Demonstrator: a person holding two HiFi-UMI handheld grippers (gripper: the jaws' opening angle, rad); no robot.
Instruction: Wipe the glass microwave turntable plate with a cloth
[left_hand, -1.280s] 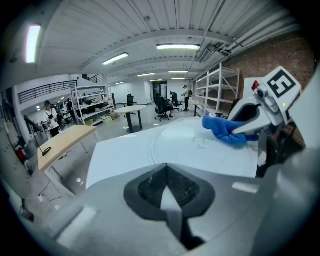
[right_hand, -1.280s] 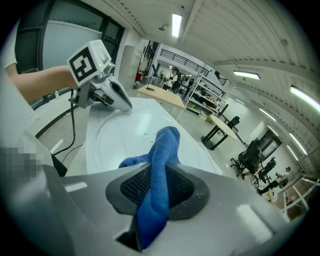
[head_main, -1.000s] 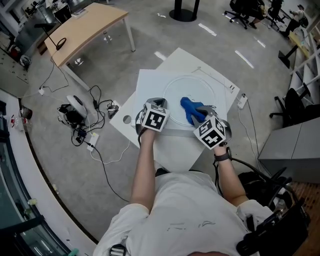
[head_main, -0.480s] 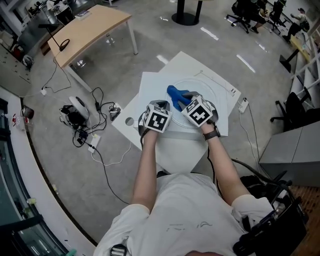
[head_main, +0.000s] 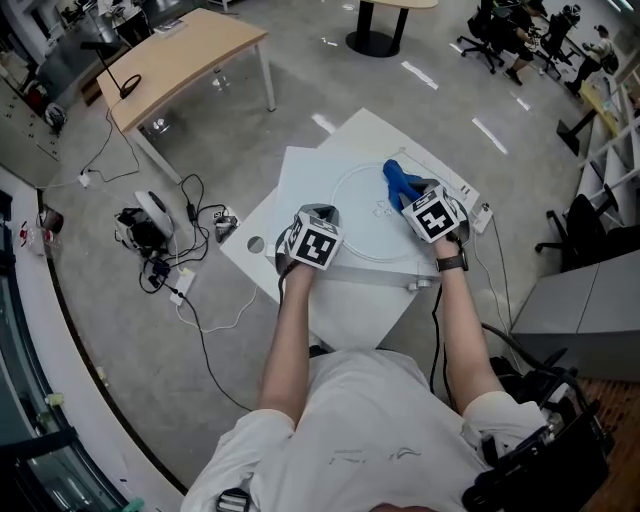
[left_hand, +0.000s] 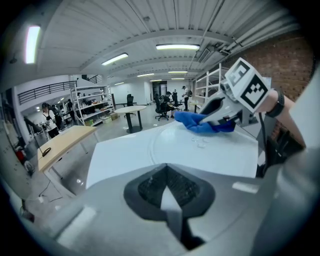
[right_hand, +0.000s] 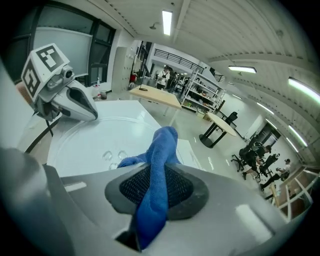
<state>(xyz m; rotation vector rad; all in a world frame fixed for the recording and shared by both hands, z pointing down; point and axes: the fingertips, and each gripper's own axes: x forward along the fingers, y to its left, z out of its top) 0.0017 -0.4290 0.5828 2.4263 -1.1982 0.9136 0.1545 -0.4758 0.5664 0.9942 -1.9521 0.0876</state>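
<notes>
Right now I judge I'm mid-wipe: my right gripper is clamped on the blue cloth, which lies on the glass plate by its upper-right rim in the head view. My left gripper, jaws together on nothing, sits at the plate's lower-left edge. Next I should sweep the cloth toward the centre with light pressure.

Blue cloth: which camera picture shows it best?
The right gripper view: the blue cloth fills the middle, pinched by the right gripper. The head view shows it small, past that gripper. The left gripper view shows it farther off, over the glass plate.
</notes>
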